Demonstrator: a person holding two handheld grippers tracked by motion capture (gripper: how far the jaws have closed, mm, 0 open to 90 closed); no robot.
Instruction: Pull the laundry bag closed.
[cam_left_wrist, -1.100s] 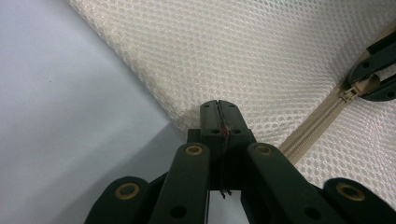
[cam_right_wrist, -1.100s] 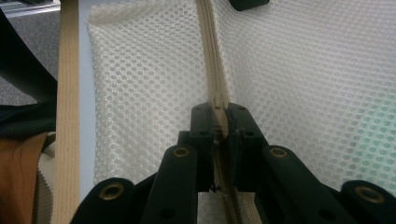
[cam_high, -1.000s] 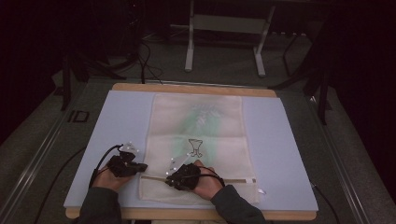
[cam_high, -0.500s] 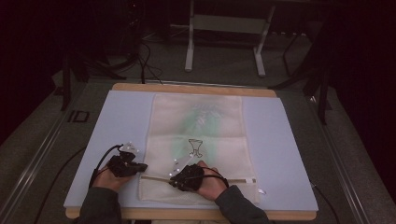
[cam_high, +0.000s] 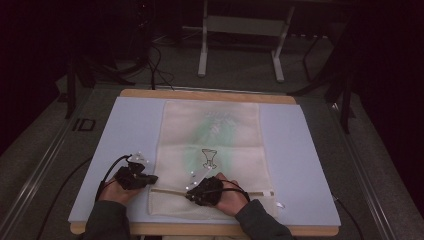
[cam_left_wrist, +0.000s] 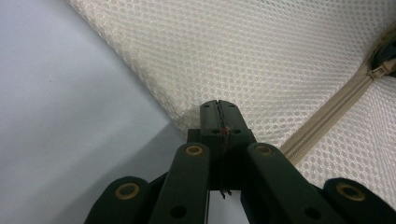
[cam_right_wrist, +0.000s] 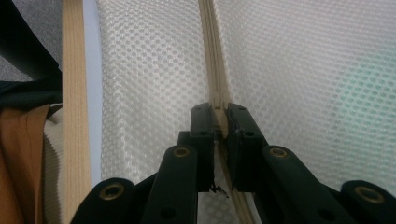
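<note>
Little has been shifted since earlier frames. Near the table's (cam_high: 310, 150) front edge, the mesh bag's (cam_high: 212, 135) corner is pinched by the left gripper (cam_left_wrist: 218, 109); its zipper (cam_right_wrist: 215, 70) is clamped by the right gripper (cam_right_wrist: 219, 116). Green contents are blurred.

The left claw (cam_left_wrist: 218, 108), jaws together, pinches the mesh bag's (cam_left_wrist: 261, 60) edge beside its zipper (cam_left_wrist: 331, 105) on the pale surface (cam_left_wrist: 60, 116).

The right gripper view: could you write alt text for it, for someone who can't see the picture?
Two black jaws of the right gripper are closed on the beige zipper of a cream mesh bag, which runs straight away from the camera. At the left, a pale mat and the table's wooden edge run alongside the bag.
</note>
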